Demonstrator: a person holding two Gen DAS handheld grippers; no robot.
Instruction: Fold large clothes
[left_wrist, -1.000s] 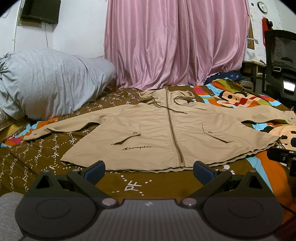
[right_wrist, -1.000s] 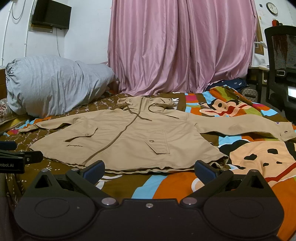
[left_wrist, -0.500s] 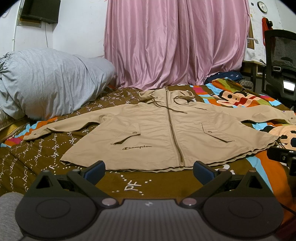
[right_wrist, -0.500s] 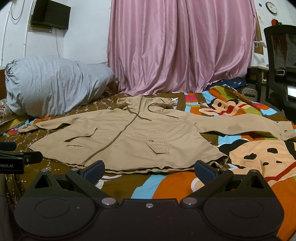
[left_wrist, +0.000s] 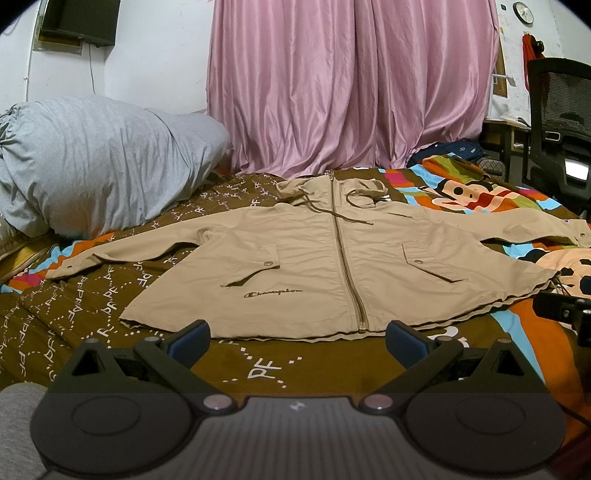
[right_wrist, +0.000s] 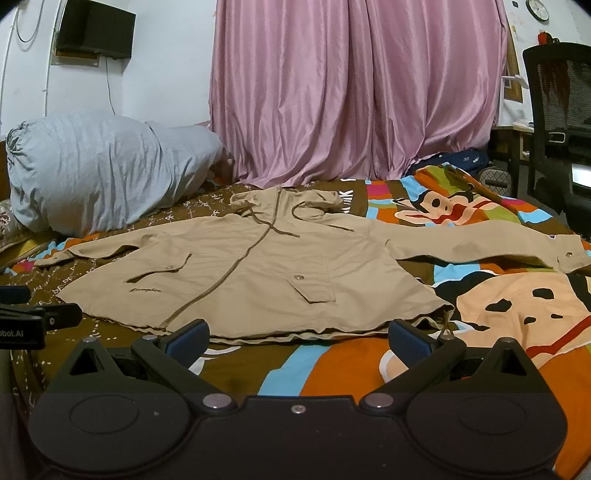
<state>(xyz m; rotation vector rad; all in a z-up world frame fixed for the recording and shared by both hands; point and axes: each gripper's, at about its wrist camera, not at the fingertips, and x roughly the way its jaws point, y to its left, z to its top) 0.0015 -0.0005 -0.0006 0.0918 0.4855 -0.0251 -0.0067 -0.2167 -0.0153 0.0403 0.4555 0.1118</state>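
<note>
Nothing has moved: the tan zip-up cloth jacket (left_wrist: 332, 266) lies flat on the bed, unfolded, both tools (left_wrist: 295, 338) (right_wrist: 295, 338) wide open, holding nothing.

I see the jacket (left_wrist: 332, 273) right cuff cut off at 3 o'clock; bedspread (right_wrist: 517, 325) print partly hidden under it.

Pink curtains (left_wrist: 351, 85) hang floor-length at the back, w/ white wall (left_wrist: 159, 55) to the left carrying a dark wall-mounted screen (left_wrist: 79, 18). Black mesh office chair (left_wrist: 559, 122) at right edge; round clock (left_wrist: 525, 7) high up top right. Room lit evenly, no strong shadows.
</note>
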